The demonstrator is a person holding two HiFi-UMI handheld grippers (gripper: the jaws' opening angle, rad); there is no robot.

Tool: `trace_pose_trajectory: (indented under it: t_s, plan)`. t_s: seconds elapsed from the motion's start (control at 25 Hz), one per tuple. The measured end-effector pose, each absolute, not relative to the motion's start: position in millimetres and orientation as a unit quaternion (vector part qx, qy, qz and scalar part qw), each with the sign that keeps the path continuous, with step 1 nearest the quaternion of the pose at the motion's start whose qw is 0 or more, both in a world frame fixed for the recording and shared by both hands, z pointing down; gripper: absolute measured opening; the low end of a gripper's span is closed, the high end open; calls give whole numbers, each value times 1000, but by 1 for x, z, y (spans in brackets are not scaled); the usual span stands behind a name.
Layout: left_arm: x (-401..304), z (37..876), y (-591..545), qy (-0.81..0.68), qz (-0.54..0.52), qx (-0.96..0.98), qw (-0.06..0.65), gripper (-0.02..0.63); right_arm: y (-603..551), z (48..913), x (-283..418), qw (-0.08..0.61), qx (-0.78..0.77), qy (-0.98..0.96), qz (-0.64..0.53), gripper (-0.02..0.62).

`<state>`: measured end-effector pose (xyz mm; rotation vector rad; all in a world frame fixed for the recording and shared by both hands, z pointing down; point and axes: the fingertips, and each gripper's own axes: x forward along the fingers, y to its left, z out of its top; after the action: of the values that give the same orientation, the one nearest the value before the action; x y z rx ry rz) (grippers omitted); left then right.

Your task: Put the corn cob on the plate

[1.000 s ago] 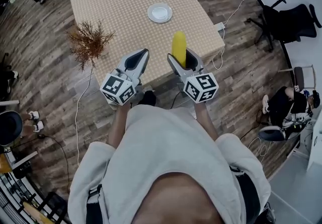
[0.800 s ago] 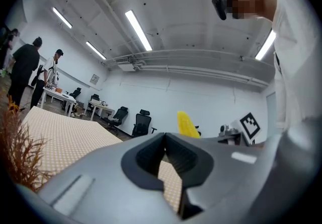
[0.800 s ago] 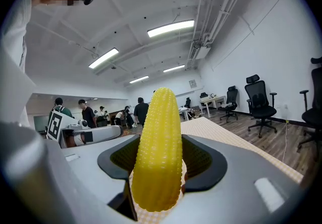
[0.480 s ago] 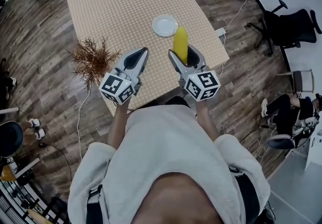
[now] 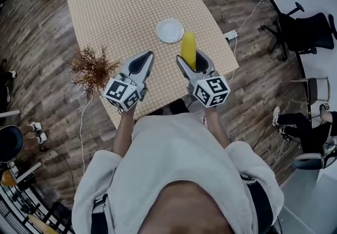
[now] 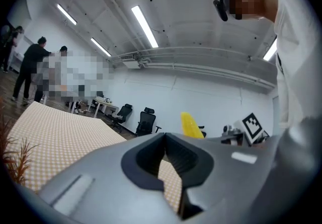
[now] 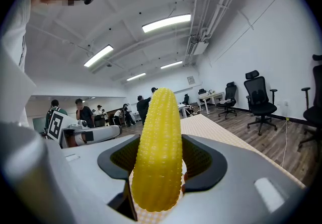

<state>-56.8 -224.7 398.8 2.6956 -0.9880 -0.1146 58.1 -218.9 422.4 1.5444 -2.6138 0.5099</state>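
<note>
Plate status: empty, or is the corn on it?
Empty. The white plate shows a bare surface; the corn cob is clamped in the right tool, beside the plate in the head view, not on it.

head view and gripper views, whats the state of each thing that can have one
corn cob: clamped between the right gripper's jaws, tip pointing forward, off the table, not yet on the plate
right gripper: jaws shut on the corn cob
left gripper: jaws shut, nothing between them
plate: empty, flat on the table, just ahead of the corn cob's tip
</note>
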Motion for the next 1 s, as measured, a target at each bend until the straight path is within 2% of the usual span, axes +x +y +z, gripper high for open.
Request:
trace_pose_trajectory:
  t_s: [0.48, 1.0]
  plan:
    - [-41, 405, -236, -363, -27, 922, 136, 8, -234, 431, 71, 29, 480, -859, 179, 262]
    - [-31, 464, -246, -357, 7, 912, 202, 8, -233, 505, 77, 65, 476, -837, 263, 262]
